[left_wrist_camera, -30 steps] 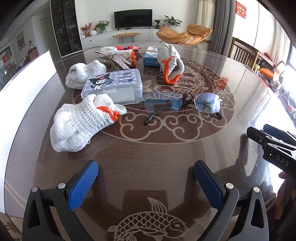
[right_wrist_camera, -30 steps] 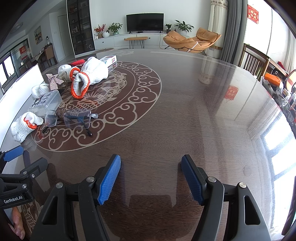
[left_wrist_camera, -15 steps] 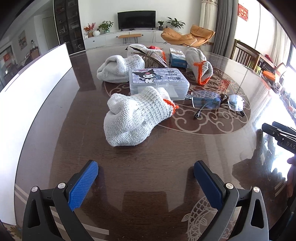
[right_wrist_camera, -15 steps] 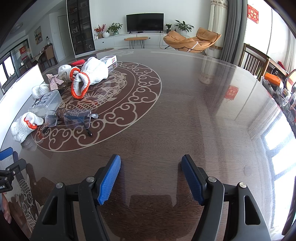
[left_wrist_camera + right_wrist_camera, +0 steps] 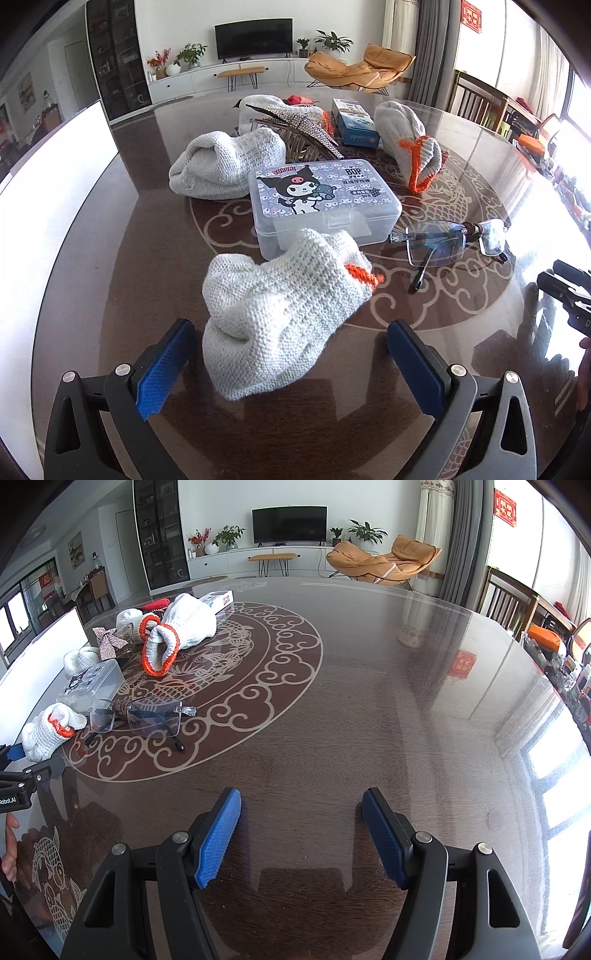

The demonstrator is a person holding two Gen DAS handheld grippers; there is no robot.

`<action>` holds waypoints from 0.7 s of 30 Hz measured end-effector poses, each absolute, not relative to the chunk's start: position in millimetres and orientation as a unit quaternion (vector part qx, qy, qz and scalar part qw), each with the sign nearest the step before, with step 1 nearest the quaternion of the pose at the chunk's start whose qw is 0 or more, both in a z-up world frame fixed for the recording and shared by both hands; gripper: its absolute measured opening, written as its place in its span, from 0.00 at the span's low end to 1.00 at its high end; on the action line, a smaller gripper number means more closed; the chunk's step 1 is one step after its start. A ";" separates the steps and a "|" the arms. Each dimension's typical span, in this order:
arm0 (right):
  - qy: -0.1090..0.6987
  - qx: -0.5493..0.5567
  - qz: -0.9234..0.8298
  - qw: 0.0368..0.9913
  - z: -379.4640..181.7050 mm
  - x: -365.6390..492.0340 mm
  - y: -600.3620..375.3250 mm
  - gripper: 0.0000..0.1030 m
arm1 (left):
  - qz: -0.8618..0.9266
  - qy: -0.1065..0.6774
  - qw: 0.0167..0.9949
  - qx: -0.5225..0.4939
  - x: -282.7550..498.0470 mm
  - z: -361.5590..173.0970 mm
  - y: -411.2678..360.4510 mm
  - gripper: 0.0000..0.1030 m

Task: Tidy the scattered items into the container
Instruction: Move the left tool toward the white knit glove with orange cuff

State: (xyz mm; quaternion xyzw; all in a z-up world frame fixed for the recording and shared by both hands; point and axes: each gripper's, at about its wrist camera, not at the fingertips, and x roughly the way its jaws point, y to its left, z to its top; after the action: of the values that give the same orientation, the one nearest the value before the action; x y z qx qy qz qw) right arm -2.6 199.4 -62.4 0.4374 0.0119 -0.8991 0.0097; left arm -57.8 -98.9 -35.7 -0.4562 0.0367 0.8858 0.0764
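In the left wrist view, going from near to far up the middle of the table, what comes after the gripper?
Left gripper → nearest knitted glove → cartoon-printed plastic box → wicker basket with the sparkly bow → white glove behind the basket.

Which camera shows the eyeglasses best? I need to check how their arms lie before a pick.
The left wrist view: the eyeglasses sit near and large, lenses facing the camera, one arm angled toward it, right of the clear plastic box. The right wrist view shows them smaller, off to the left, with both arms visible.
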 end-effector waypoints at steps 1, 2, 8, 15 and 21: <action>0.012 0.437 -0.899 0.009 -62.3 -2.5 199.6 0.68 | 0.886 0.037 0.077 -0.456 -58.7 -35.6 -98.6 1.00; 0.012 0.437 -0.899 0.009 -62.3 -2.5 199.7 0.68 | 0.886 0.037 0.077 -0.456 -58.8 -35.3 -98.7 1.00; 0.012 0.437 -0.899 0.009 -62.4 -2.6 199.4 0.68 | 0.887 0.038 0.076 -0.455 -58.9 -34.6 -98.1 1.00; 0.013 0.438 -0.899 0.009 -62.3 -2.6 199.1 0.68 | 0.887 0.038 0.076 -0.455 -58.9 -34.5 -98.2 1.00; 0.011 0.438 -0.899 0.012 -62.3 -3.2 198.5 0.69 | 0.887 0.038 0.076 -0.455 -58.9 -34.4 -98.3 1.00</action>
State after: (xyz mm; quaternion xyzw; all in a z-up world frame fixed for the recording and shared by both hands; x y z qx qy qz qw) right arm -3.2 198.5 -62.3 0.4380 0.0113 -0.8988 0.0121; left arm -58.9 -98.3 -34.5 -0.4546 0.0377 0.8866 0.0765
